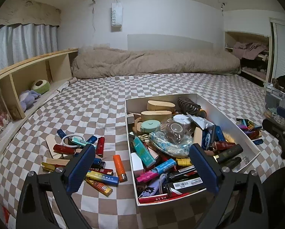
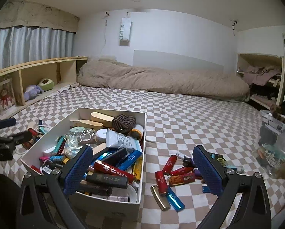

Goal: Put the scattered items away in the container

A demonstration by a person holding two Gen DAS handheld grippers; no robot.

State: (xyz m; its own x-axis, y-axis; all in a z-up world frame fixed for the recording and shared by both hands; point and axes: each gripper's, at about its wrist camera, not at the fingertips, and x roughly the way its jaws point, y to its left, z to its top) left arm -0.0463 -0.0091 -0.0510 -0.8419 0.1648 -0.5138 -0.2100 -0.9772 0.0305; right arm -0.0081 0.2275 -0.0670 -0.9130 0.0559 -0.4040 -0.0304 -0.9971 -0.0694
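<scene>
Box overfilled, lower items hidden, lighters outside, hand-held grippers empty

The box looks like matt white cardboard, the lighters are mostly glossy plastic with a few shiny metal ones, the bedsheet is soft checked cloth, and the shelf is bare wood.

bed sheet: brown and white checks
container: white
quilt: plain beige
curtain: pale blue, tan valance
left gripper pads: dark blue on black arms
right gripper pads: dark blue, dotted texture
orange lighter: orange, silver cap
scattered lighters: mostly red, some blue, gold
</scene>
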